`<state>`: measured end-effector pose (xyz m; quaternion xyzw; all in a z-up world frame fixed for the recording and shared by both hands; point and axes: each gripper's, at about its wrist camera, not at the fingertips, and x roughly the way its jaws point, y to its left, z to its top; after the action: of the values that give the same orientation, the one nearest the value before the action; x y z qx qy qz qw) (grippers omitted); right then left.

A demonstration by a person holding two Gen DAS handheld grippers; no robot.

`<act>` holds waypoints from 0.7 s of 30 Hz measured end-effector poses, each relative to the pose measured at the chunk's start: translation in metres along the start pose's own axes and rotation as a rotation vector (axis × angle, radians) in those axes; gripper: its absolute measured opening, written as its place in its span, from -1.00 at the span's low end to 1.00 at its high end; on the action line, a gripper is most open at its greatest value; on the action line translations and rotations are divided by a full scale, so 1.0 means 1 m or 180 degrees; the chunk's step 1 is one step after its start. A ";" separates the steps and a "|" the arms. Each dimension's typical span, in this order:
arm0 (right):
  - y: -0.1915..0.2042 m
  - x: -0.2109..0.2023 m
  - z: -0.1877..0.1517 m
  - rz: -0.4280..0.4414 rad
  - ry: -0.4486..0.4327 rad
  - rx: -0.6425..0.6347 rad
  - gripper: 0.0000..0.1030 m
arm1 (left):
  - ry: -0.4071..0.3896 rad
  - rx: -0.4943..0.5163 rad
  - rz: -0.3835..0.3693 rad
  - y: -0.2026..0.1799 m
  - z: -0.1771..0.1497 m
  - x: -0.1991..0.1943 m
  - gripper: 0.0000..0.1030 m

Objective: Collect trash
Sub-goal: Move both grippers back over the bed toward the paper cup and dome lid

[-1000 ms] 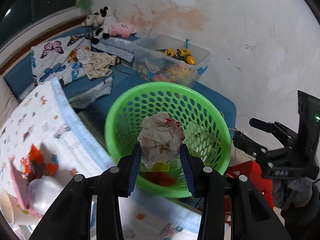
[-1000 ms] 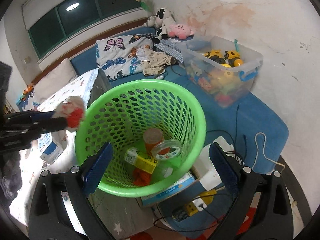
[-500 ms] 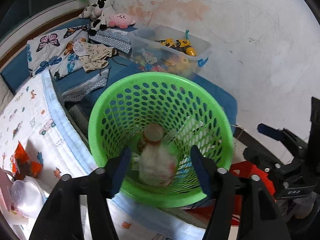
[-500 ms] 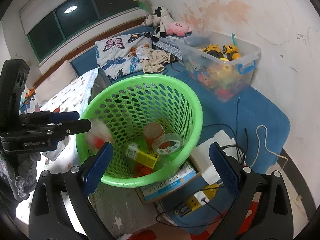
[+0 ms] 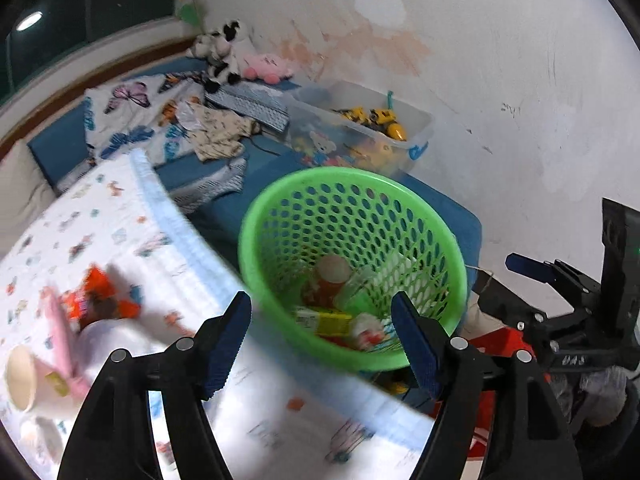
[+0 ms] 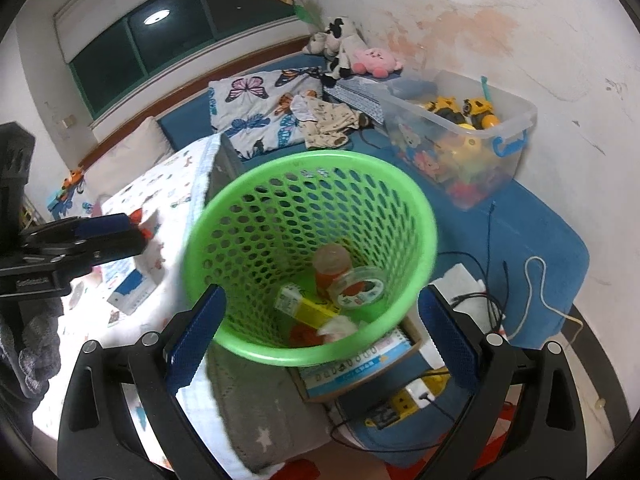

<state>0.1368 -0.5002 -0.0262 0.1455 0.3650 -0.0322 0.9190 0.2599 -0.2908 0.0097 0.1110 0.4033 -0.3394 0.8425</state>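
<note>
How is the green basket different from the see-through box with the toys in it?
The green basket is round with holes all over its wall; the clear toy box is rectangular with smooth see-through sides. The basket holds trash, like a tape roll and a crumpled paper wad; the box holds yellow toy trucks. The box has a blue handle; the basket shows none. Both are open-topped plastic.

Green perforated basket [image 6: 420,216] — upright — holds crumpled paper [image 6: 338,326], tape roll [image 6: 356,288].
</note>
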 end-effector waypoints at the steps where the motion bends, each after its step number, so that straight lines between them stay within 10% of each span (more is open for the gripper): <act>1: 0.005 0.000 0.000 0.0017 0.0006 -0.0022 0.86 | -0.0033 0.0007 0.0036 0.004 -0.003 -0.007 0.36; 21: 0.140 0.021 0.010 0.0553 0.0084 -0.0723 0.86 | -0.0380 -0.0620 0.0807 0.139 -0.098 -0.137 0.37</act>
<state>0.1824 -0.3683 0.0008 0.0720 0.3644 0.0908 0.9240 0.2321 -0.0758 0.0375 0.0584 0.3663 -0.1956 0.9078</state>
